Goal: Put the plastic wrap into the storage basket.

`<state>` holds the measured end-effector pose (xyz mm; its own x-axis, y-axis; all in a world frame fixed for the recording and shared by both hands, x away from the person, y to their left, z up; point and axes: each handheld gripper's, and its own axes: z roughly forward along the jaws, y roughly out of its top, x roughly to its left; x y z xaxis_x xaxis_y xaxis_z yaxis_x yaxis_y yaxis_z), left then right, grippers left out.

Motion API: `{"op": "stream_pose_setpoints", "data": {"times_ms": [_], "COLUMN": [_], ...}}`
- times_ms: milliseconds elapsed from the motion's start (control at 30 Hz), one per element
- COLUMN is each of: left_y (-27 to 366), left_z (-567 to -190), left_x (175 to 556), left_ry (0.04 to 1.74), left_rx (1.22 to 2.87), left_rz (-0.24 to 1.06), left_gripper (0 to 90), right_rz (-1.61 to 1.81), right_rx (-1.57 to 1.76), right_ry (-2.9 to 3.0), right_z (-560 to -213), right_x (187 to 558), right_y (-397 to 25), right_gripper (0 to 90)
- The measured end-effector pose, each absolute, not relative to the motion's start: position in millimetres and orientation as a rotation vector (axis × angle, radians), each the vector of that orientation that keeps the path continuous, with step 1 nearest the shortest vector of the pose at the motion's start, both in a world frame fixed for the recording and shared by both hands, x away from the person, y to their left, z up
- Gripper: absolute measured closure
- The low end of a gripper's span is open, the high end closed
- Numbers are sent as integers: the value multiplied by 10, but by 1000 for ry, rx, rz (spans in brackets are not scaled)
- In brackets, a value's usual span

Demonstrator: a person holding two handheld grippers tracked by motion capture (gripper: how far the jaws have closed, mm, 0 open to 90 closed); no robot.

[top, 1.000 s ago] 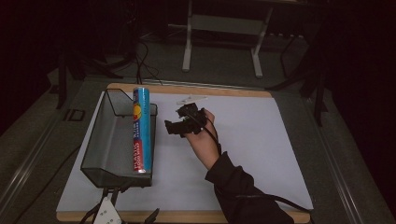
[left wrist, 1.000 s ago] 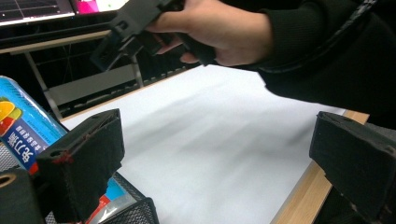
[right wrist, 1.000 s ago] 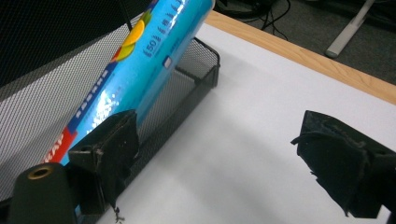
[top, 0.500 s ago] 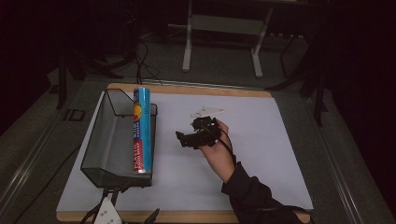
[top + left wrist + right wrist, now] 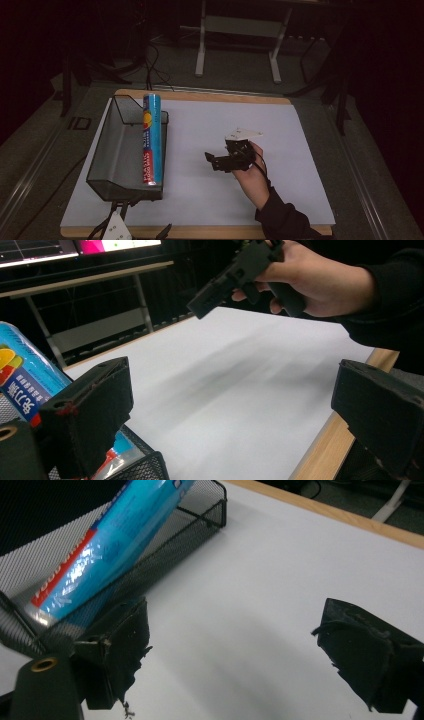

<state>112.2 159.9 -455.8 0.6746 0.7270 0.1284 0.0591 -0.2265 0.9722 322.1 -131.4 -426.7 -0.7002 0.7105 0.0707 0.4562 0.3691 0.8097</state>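
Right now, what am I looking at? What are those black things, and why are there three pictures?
There is no robot here. A person holds a hand tool called a gripper in each hand; each one has two black jaws that open and shut like pincers.

One picture comes from a camera high above the table. In it you see the right gripper in the person's hand over the white mat. The other two pictures come from small cameras riding on the grippers, so the black blocks at the bottom are that gripper's own jaws: the left gripper and the right one, both open and holding nothing.

On the mat sits a black mesh basket. A long blue box lies along its right rim.
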Motion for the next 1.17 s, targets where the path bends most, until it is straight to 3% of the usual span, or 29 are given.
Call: {"op": "stream_pose_setpoints", "data": {"times_ms": [800, 1167], "left_y": [1586, 1605], "left_z": [-4565, -4561], "left_x": [1125, 1118], "left_ry": [636, 630], "left_rx": [1716, 1715], "left_rz": [704, 709], "left_gripper": [41, 41], "right_rz": [1229, 1212], "right_rx": [1031, 1016], "right_ry": [2331, 2332], "right_z": [-4647, -4739], "right_x": [2870, 2896], "right_y": [-1904, -1901], "right_gripper": [134, 136]}}
